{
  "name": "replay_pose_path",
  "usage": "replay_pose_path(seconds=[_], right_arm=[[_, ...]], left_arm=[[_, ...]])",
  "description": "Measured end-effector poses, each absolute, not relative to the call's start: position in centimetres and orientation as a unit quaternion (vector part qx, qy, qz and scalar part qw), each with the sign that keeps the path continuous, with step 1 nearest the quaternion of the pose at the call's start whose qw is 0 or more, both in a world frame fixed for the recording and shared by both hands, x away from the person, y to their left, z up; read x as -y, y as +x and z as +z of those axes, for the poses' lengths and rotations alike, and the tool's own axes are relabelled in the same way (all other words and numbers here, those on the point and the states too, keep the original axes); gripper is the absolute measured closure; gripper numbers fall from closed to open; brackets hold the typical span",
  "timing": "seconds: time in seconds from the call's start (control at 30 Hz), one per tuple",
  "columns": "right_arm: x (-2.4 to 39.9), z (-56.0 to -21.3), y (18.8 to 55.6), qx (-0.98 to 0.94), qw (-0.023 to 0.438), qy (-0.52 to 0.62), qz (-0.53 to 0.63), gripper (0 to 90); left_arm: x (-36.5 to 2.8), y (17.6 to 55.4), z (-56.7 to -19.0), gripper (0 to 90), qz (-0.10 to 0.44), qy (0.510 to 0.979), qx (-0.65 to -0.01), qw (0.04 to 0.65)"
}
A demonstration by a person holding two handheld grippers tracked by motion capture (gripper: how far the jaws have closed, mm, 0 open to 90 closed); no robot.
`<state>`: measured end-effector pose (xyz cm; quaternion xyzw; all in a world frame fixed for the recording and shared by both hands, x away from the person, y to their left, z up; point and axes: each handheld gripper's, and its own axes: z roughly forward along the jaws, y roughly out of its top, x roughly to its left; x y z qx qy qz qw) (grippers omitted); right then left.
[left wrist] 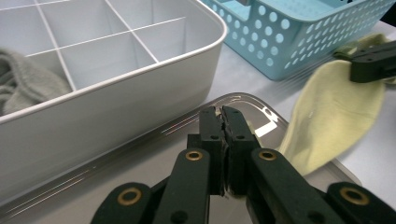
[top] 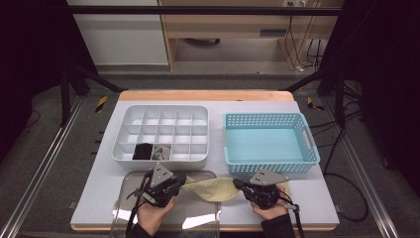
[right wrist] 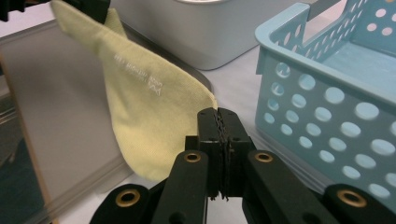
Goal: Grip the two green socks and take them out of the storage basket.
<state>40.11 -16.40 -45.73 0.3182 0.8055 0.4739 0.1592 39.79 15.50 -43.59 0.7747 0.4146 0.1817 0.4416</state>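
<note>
Stretching between the two grippers near the front edge of the table is a pale yellow sock (top: 214, 188), held up just above the table, its left end over the right rim of a clear tray (top: 198, 218). The left gripper (top: 179, 182) has its jaws pressed together on one end, and the right gripper (top: 238, 185) is likewise clamped on the other, so the fabric sags slightly between them. It looks light, soft and limp, with no stiffness of its own; it should fold or drape wherever it is let go, and is unlikely to slip from toothed pads or be harmed by them. Pinching it at the ends, as now, seems the best hold, since a grip in the middle would let both ends flop. Beyond the tray, on the far left, sits a white divided box (top: 161, 133) with a dark item (top: 143, 151) and a grey one (top: 159, 152) in two near cells. To the right of it stands an empty blue basket (top: 270, 143).
</note>
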Motion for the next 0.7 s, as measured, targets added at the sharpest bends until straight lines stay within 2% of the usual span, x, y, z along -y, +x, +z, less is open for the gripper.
replay_pose_path(seconds=[0.4, 0.7], right_arm=[[17.1, -45.8, 39.8, -0.798, 0.172, 0.317, 0.482, 89.2], [17.0, -46.5, 39.4, -0.815, 0.140, 0.318, 0.465, 85.7]], left_arm=[[-15.9, 39.4, -44.2, 87.5, 0.187, 0.766, -0.423, 0.447], [-15.8, 38.3, -45.6, 87.5, 0.179, 0.780, -0.418, 0.431]])
